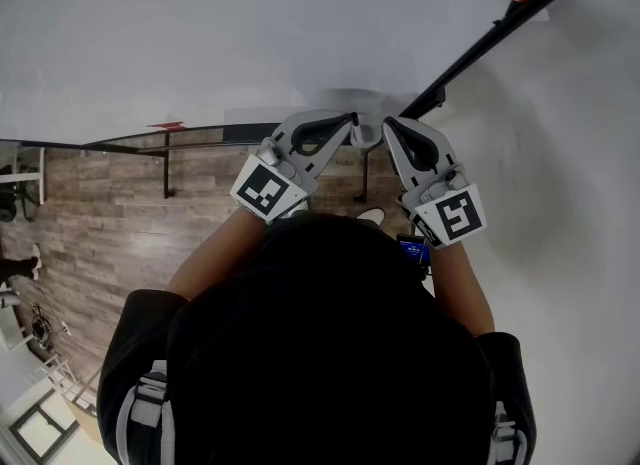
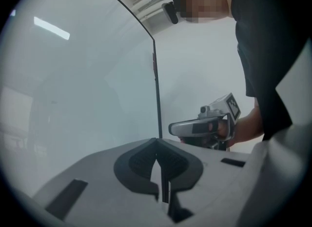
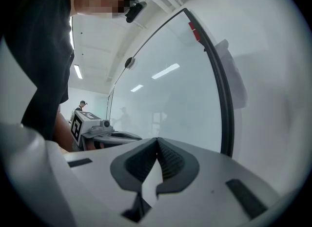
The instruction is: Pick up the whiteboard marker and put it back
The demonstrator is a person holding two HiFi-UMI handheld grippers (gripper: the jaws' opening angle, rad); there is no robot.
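Dark ribbed pads on the left gripper (image 2: 156, 142) met at their tips, with nothing caught between them. The right gripper (image 3: 157, 140) was closed the same way and also held nothing. The two sat side by side, tips near each other but apart. Just past both tips, in the head view, lay a small pale shape (image 1: 367, 133) that was too blurred to name. I could not tell whether it was the marker, nor where else it lay. Straight ahead of the fingers stood the whiteboard (image 2: 87, 84), its black edge (image 2: 157, 94) rising behind the left tips. Below and left of the fingers spread a wooden floor (image 1: 100, 218). Far off, left of the right fingers, stood a person in a cap (image 3: 82, 105).
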